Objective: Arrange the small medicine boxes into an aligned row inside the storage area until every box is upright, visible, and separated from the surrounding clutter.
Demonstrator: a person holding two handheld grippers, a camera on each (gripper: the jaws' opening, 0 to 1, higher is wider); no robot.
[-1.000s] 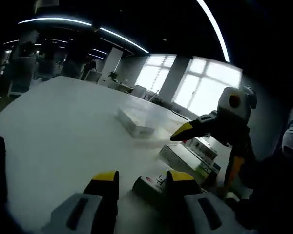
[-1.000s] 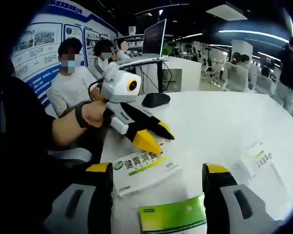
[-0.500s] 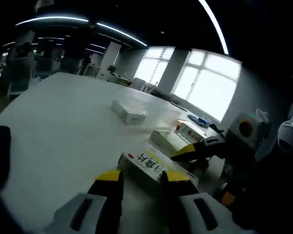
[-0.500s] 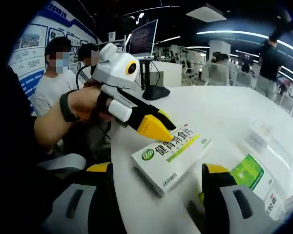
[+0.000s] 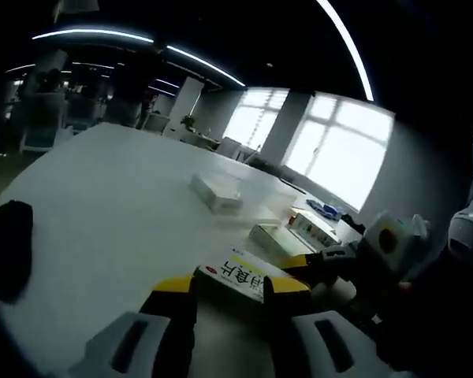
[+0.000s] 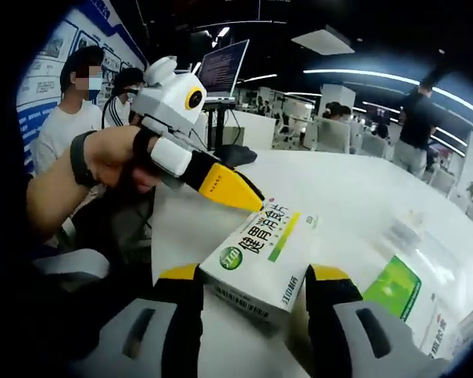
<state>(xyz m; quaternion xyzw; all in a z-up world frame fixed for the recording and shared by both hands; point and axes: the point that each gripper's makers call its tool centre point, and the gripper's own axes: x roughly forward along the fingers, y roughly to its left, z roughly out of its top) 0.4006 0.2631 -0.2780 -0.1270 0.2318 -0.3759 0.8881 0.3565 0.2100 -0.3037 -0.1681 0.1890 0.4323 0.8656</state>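
White table [image 6: 355, 197] as landmark, wide and curved. Near its close edge, white medicine box [image 6: 260, 256] with green and yellow print, lying flat, not upright. Right gripper [image 6: 252, 303] narrow, yellow-tipped jaws pressed on both long sides of that box. Left gripper [image 6: 248, 197] narrow, tips at the box's far end; whether gripping, cannot tell. Farther in on the table, green box [image 6: 394, 285] flat. Still farther, small white box [image 5: 214, 191], well apart. Black mouse [image 6: 232, 154] at the table's far edge.
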